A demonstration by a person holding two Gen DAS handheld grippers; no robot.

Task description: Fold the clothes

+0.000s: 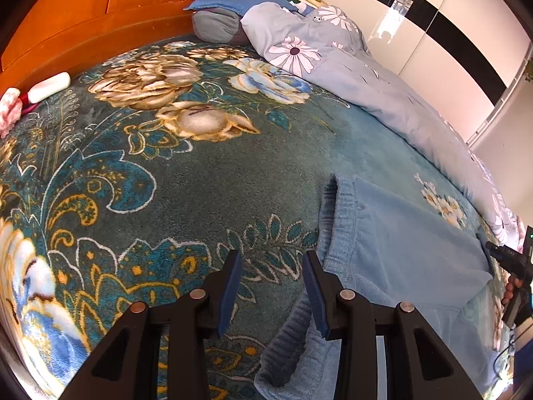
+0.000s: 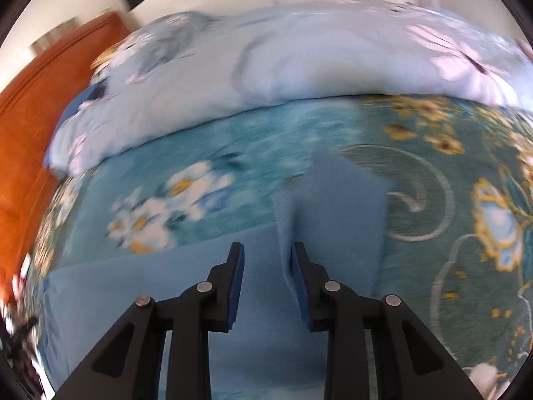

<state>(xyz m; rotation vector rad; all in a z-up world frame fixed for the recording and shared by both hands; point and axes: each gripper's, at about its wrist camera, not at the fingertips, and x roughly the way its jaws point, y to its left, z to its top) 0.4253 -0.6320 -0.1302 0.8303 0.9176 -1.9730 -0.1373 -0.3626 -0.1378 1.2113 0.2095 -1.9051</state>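
Note:
A light blue fleece garment [image 1: 399,250] with an elastic waistband lies partly folded on the floral teal bed blanket [image 1: 166,173]. My left gripper [image 1: 273,260] is open and empty, hovering just left of the waistband; its right finger overlaps the garment's edge. In the right wrist view the same garment [image 2: 336,200] lies under my right gripper [image 2: 268,250], which is open. A raised fold of the cloth stands beside the inside of the right finger; I cannot tell if it touches. The right gripper also shows at the left wrist view's right edge [image 1: 509,260].
A rolled pale blue floral duvet [image 1: 366,76] lies along the far side of the bed, also in the right wrist view [image 2: 283,60]. Pillows [image 1: 226,16] rest against the orange wooden headboard [image 1: 100,6]. A white bottle [image 1: 50,86] and a pink item lie by the headboard.

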